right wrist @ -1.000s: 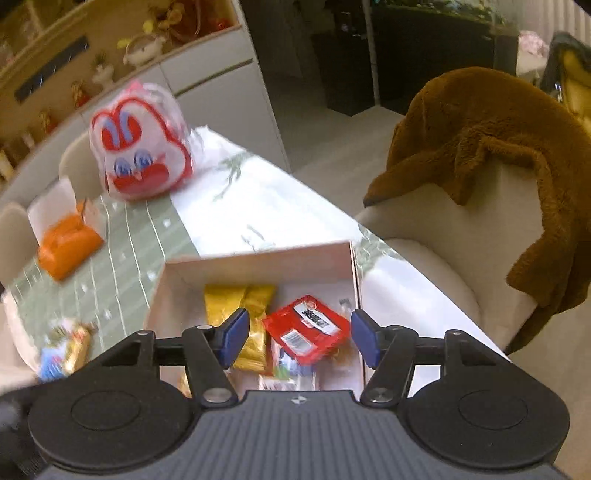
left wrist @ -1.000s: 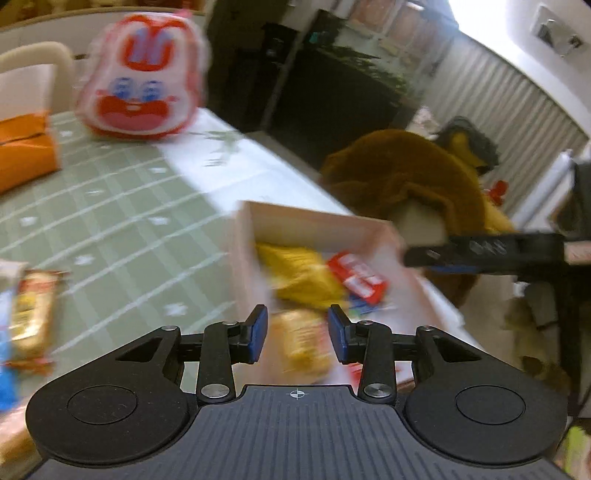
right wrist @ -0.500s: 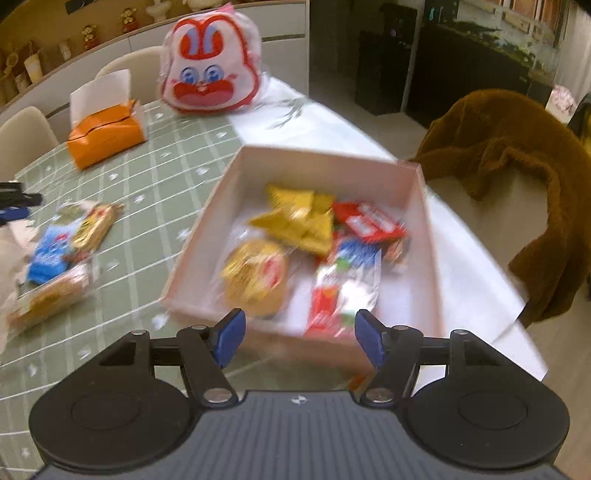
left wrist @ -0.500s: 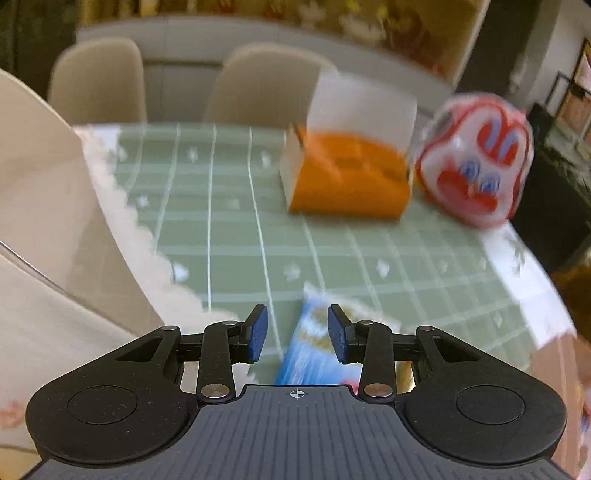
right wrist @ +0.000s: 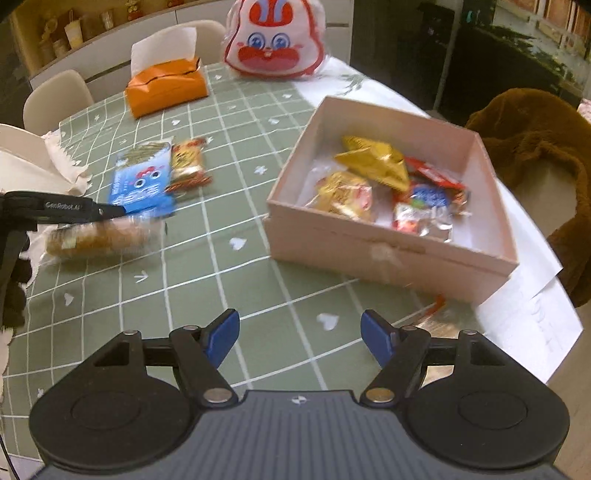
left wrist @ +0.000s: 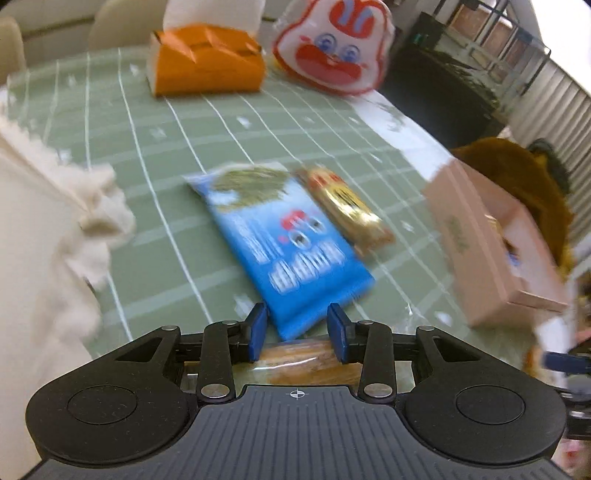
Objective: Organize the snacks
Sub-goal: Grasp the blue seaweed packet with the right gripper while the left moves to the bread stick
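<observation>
Left tongs [left wrist: 297,332] spread above clear-wrapped brown pastry [left wrist: 306,360], half hidden beneath; blue snack packet [left wrist: 280,240] print blurred. Right tongs [right wrist: 299,338] spread, empty, near pink cardboard box [right wrist: 388,254].

Left gripper [left wrist: 297,328] jaws part-open; right gripper [right wrist: 300,336] jaws wide.

A home dining room is showing here: a round table under a sage-green grid-patterned tablecloth with small white hearts [right wrist: 236,258] is stretching ahead of the claw, with cream upholstered dining chairs [right wrist: 55,98] standing at its far left edge. Far ahead, an orange tissue-box cover with a white tissue poking out [right wrist: 166,86] and a white-and-red cartoon rabbit plastic bag [right wrist: 275,38] are sitting on the cloth. To the right, a brown fuzzy garment [right wrist: 535,147] is hanging over another chair, and a long cabinet shelf of small ornaments [right wrist: 74,29] is running along the back wall.
</observation>
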Motion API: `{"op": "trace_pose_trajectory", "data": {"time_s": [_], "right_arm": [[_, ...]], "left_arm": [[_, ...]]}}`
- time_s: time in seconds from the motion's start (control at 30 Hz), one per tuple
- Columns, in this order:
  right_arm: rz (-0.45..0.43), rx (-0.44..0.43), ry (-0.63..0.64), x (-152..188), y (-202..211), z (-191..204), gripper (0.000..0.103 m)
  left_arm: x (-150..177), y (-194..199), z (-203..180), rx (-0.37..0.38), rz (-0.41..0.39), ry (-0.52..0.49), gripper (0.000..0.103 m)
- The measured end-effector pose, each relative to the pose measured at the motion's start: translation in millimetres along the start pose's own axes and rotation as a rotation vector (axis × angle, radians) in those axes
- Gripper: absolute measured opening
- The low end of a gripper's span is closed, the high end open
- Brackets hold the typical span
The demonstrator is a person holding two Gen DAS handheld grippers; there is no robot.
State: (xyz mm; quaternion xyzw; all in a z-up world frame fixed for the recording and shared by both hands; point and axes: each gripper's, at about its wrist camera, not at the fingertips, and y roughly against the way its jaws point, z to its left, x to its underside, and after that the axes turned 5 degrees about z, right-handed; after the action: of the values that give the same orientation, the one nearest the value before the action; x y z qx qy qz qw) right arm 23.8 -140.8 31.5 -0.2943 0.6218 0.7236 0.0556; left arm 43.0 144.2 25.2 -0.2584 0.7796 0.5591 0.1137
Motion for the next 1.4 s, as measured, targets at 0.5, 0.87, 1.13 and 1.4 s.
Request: {"op": "trace_pose_trajectory", "data": {"time_s": [0.5,0.87,1.13,1.4], "right_arm": [[-0.033,-0.180,0.276,-123,-54,126,0.080],[0.065,-0.116,0.393,-146,-124,191,0.086],[0.087,-0.110,0.290,-121,-95,143,0.081],[-0.029,-0.097,0.198,-72,1,72,0.081]], "left_arm": [[18,68,18,-0.101,-0.067,0.177,0.040],[35,80,44,-0.136,-0.052,0.257,0.040],[24,63,41,-0.122,-0.067,0.192,0.040],[27,49,40,-0.076,-0.020,0.152,0.041]]}}
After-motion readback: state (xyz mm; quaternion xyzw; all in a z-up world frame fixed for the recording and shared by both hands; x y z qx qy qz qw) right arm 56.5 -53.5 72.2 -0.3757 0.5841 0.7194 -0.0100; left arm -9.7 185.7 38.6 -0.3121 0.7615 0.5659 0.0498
